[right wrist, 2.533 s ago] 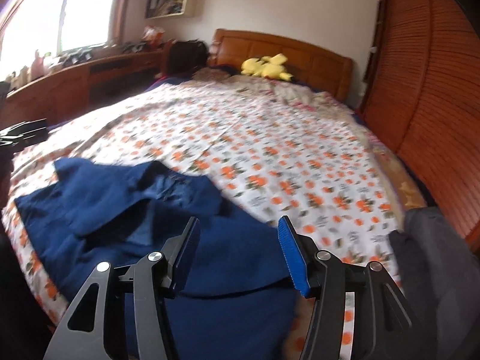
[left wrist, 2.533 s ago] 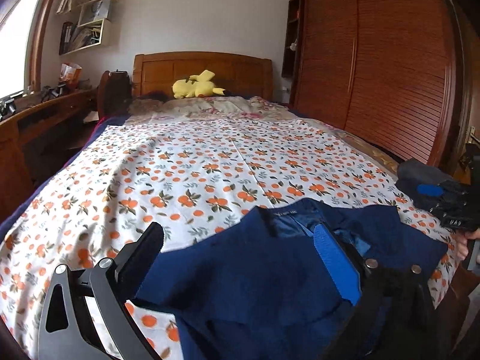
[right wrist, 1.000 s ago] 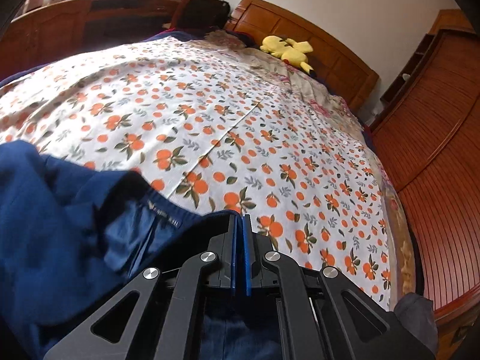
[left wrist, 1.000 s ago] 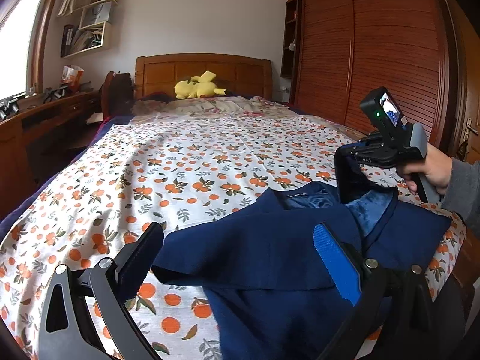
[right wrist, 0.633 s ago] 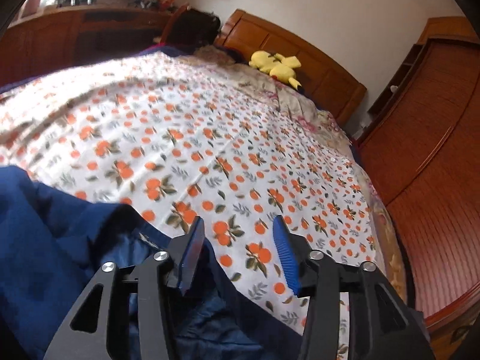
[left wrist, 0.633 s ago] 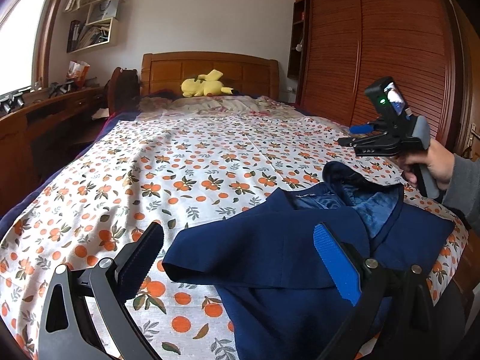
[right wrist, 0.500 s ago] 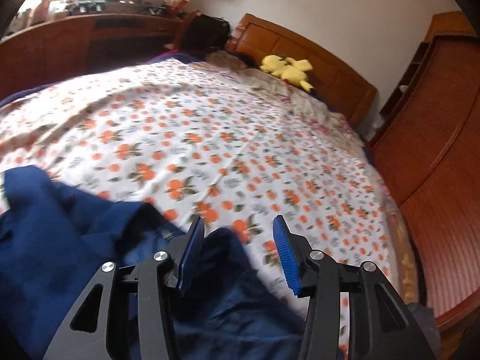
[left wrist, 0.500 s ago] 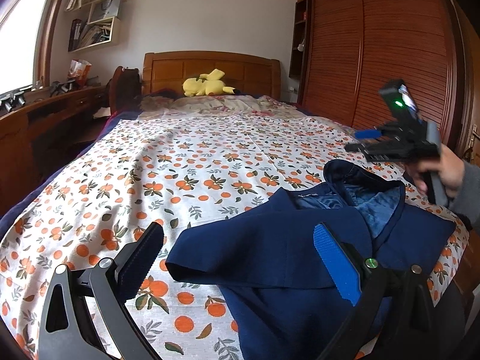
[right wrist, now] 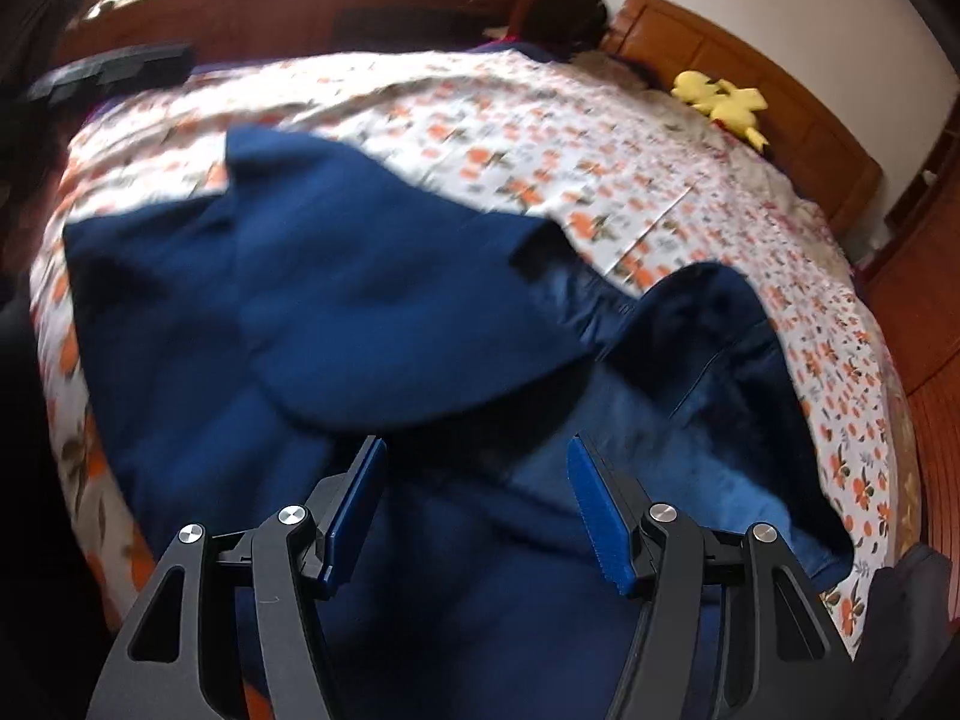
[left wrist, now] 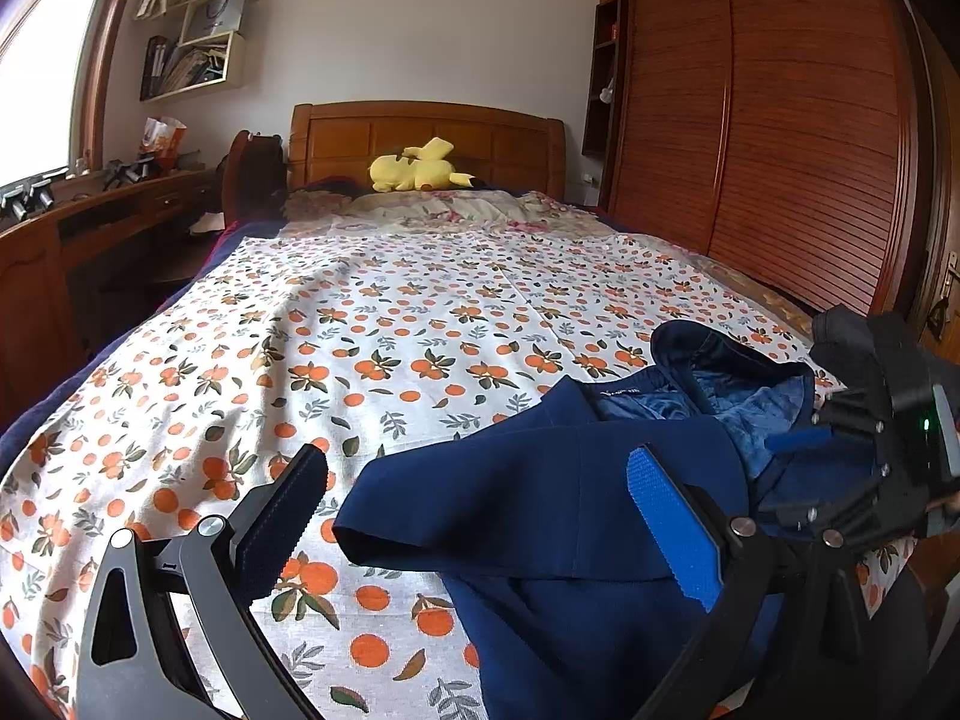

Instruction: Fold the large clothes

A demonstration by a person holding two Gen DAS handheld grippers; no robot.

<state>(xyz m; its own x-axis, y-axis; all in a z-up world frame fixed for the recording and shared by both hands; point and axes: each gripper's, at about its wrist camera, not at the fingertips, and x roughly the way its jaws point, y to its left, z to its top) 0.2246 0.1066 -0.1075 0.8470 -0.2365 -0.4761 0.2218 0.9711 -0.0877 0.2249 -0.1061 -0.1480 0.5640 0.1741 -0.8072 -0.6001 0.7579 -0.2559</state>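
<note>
A wide bed (left wrist: 372, 324) with an orange-print sheet fills both views, and a large navy jacket (left wrist: 540, 498) lies across its near corner, collar and lighter blue lining facing up. One sleeve lies folded across the jacket's body, its cuff (left wrist: 354, 531) pointing toward the left side of the bed.

A second ago the right tongs (right wrist: 474, 504) were clamped on the collar. They have since let go, swung back and dropped low over the lining, jaws well apart and holding nothing; the right wrist view is blurred by this motion. The collar (left wrist: 690, 342) now stands up in a loose arch where it was released. This suggests the collar adjustment is finished and a new hold is being sought, with most of the folding not yet done.

The left tongs (left wrist: 480, 516) have barely moved: still spread wide and empty, hovering over the folded sleeve.
</note>
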